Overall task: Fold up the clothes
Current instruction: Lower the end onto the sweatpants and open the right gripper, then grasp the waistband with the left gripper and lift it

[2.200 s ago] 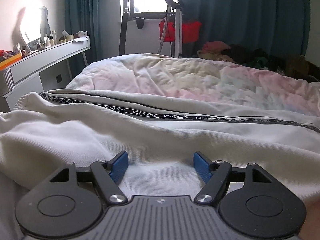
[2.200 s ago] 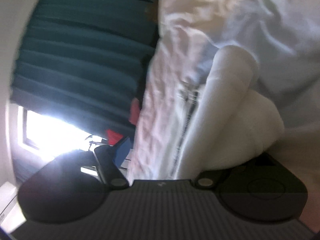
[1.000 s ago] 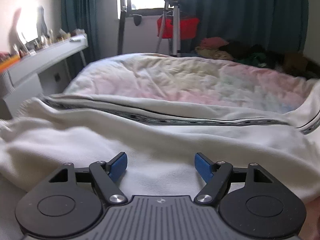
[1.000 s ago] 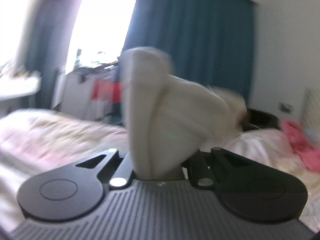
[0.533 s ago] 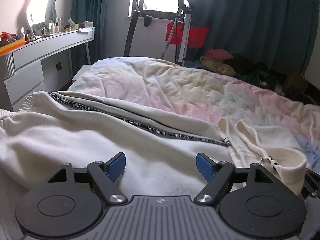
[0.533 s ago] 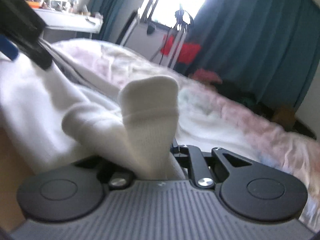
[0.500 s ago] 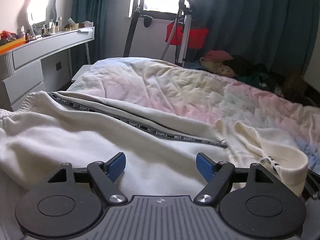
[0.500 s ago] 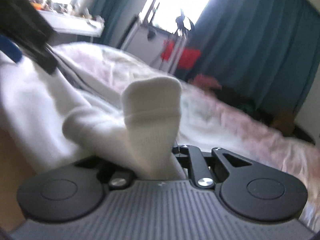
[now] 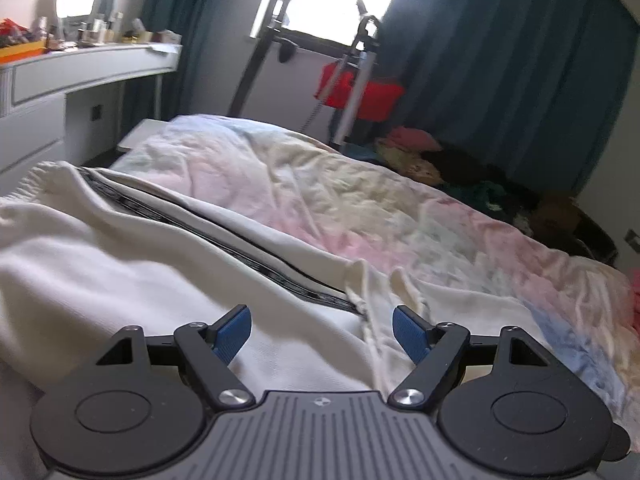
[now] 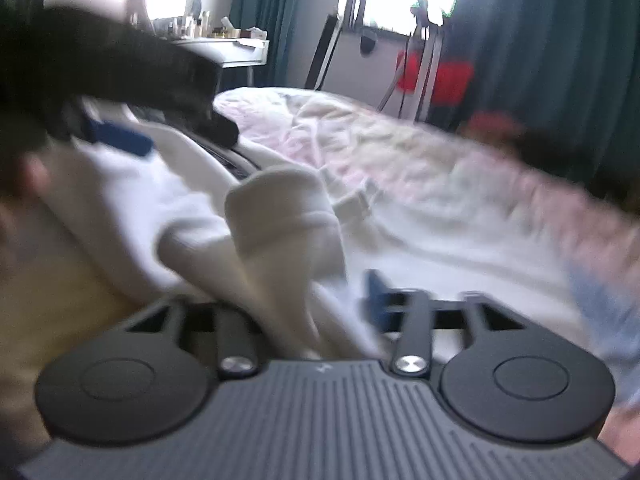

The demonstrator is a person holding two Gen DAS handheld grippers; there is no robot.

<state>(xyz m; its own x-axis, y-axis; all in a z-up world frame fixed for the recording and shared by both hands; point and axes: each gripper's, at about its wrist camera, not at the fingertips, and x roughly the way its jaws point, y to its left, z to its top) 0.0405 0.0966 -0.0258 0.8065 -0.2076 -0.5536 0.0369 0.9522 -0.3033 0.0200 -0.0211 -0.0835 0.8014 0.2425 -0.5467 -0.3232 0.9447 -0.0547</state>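
A cream-white garment (image 9: 120, 272) with a black lettered stripe (image 9: 248, 248) lies spread on the bed. My left gripper (image 9: 320, 320) hovers just over it, open, with nothing between its blue pads. In the right wrist view the garment's ribbed cuff (image 10: 280, 208) stands folded up between the jaws of my right gripper (image 10: 308, 304). These jaws are opening. The right blue pad (image 10: 376, 292) is clear of the cloth, and the left finger is hidden behind it. The left gripper (image 10: 120, 136) shows as a dark blurred shape at the upper left.
The bed carries a crumpled pastel quilt (image 9: 360, 208). A white dressing table (image 9: 80, 76) with small bottles stands at the left. Beyond the bed are a red basket (image 9: 360, 92) on a stand, dark teal curtains (image 9: 500, 80) and a heap of clothes (image 9: 420, 152).
The right gripper carried the cuff across and down onto the garment beside the left gripper, then its jaws spread off the cloth. The left gripper shifted and rolled a little, staying open.
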